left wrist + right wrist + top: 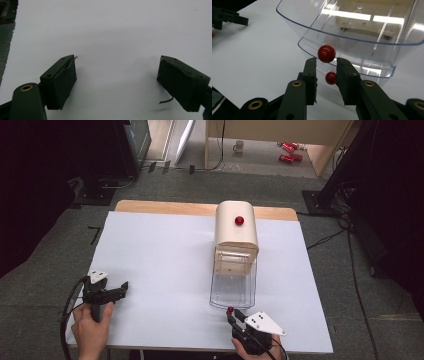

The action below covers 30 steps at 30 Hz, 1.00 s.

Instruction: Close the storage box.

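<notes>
Knob (326,53), red, sits on the front lip of the clear door (362,30), which is swung down and out toward the person, near the table's near edge. R gripper (232,316) has narrow jaws closed on the knob, by the very tips only. A smaller red blob lower between the jaws looks like a reflection; can't confirm.

Risks, as I judge them:
- Round, shiny knob plus a tip-only hold means it could pop out w/ any sideways tug or wrist roll.
- If it slips, the door may swing or snap back toward the box (236,227).
- Nothing braces the box, so pulling more toward the person could drag the whole thing along the board (160,260) instead of moving the door.
- Thin clear plastic may flex if the door is pushed down at an angle.

Room: door lip is just ahead of the R gripper, little board left behind it before the near edge. Right of the box, a moderate strip to the edge. Box back sits near the far edge. Left side is wide open. L gripper (124,287) rests there, well apart, jaws wide w/ nothing between.
</notes>
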Tool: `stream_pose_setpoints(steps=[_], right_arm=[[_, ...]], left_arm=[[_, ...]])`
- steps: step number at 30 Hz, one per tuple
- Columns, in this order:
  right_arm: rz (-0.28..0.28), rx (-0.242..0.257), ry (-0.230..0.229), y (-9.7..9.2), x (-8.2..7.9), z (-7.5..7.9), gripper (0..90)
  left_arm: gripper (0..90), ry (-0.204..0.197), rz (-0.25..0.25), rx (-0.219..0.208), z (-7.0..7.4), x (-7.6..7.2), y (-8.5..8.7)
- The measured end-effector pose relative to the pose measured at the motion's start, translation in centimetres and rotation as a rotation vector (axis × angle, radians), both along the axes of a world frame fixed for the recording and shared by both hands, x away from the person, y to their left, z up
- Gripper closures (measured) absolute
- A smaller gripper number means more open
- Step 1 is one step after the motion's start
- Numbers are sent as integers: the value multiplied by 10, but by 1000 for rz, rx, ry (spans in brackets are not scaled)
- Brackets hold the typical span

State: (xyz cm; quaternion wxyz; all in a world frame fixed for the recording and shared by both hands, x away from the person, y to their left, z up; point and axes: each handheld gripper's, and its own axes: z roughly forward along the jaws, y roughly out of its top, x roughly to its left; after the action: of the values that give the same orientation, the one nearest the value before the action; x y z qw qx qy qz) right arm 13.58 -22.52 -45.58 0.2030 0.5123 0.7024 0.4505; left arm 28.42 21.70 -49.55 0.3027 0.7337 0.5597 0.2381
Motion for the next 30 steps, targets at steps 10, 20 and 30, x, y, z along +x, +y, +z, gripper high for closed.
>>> stream_pose_setpoints(steps=[10, 20, 30], right_arm=[[-36, 13, -6, 3, 2, 0, 751], [-48, 18, -36, 1, 2, 13, 753], [-48, 19, -30, -1, 15, 25, 753]], left_arm=[[156, 0, 0, 1, 0, 0, 0], [156, 0, 0, 1, 0, 0, 0], [156, 0, 0, 1, 0, 0, 0]])
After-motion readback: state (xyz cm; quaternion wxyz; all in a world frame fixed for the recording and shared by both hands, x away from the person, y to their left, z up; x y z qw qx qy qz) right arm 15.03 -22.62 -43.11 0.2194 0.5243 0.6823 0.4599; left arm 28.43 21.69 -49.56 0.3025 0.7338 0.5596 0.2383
